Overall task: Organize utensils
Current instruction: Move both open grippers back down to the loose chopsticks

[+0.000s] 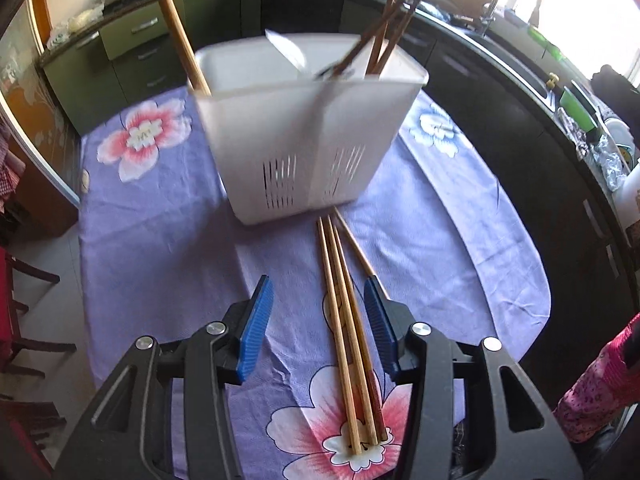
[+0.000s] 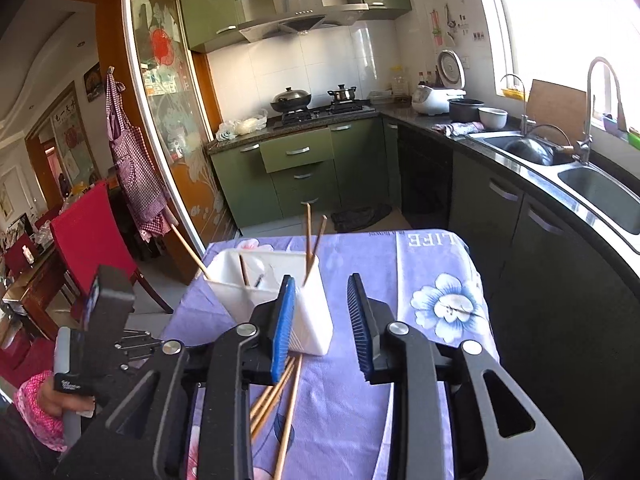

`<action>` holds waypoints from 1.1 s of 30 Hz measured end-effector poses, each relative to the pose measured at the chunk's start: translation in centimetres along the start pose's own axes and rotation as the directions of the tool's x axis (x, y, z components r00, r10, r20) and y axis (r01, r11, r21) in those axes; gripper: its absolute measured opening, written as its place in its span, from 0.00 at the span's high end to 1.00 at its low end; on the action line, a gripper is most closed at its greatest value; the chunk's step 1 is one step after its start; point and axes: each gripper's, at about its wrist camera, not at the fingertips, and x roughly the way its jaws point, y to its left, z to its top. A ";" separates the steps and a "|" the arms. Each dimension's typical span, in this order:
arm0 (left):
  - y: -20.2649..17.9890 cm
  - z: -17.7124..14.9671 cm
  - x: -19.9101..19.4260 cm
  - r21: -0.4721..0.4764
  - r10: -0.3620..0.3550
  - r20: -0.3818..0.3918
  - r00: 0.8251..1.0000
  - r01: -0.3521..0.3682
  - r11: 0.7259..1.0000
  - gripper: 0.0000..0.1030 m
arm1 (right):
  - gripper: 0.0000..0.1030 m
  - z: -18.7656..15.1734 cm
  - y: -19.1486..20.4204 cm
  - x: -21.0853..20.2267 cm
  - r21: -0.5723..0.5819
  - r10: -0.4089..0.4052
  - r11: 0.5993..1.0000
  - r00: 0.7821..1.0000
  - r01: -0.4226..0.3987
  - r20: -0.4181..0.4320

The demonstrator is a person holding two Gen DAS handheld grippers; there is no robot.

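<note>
A white plastic utensil holder (image 1: 304,136) with slotted sides stands on the purple flowered tablecloth (image 1: 160,216). It holds dark chopsticks (image 1: 384,36) in its right part and a long wooden stick (image 1: 176,28) at its left corner. Several wooden chopsticks (image 1: 344,320) lie loose on the cloth in front of it. My left gripper (image 1: 318,320) is open, its blue pads either side of the loose chopsticks, above them. My right gripper (image 2: 322,328) is open and empty, above the cloth beside the holder (image 2: 276,300). The loose chopsticks (image 2: 276,396) lie below it.
The table's edges fall off left and right. Dark kitchen cabinets (image 1: 500,128) run along the right, green ones (image 2: 304,176) behind. A red chair (image 2: 88,236) stands left of the table. The left gripper's body (image 2: 100,320) shows at lower left in the right wrist view.
</note>
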 end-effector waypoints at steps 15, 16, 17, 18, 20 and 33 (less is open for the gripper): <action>-0.7 -0.2 7.7 -0.021 0.041 -0.154 0.987 -0.045 0.999 0.73 | 0.70 -10.6 -6.2 2.0 0.184 0.025 0.983 0.988 0.003 -0.153; -0.8 -0.2 7.8 -0.018 0.046 -0.155 0.987 -0.050 0.999 0.74 | 0.70 -10.8 -6.3 2.1 0.189 0.029 0.982 0.987 0.001 -0.155; -0.9 -0.1 8.0 -0.014 0.052 -0.157 0.986 -0.054 0.998 0.76 | 0.70 -10.8 -6.3 2.2 0.192 0.032 0.981 0.987 -0.002 -0.157; -1.0 0.0 8.1 -0.008 0.060 -0.159 0.985 -0.062 0.998 0.79 | 0.70 -10.9 -6.4 2.2 0.195 0.036 0.981 0.987 -0.004 -0.158; -1.0 0.0 8.4 0.000 0.070 -0.161 0.985 -0.071 0.997 0.82 | 0.70 -10.8 -6.4 2.3 0.199 0.041 0.980 0.987 -0.009 -0.157; -2.1 -0.1 9.4 0.007 0.067 -0.155 0.986 -0.067 0.998 0.93 | 0.67 -10.6 -5.2 4.2 0.201 0.078 0.979 0.979 -0.039 -0.188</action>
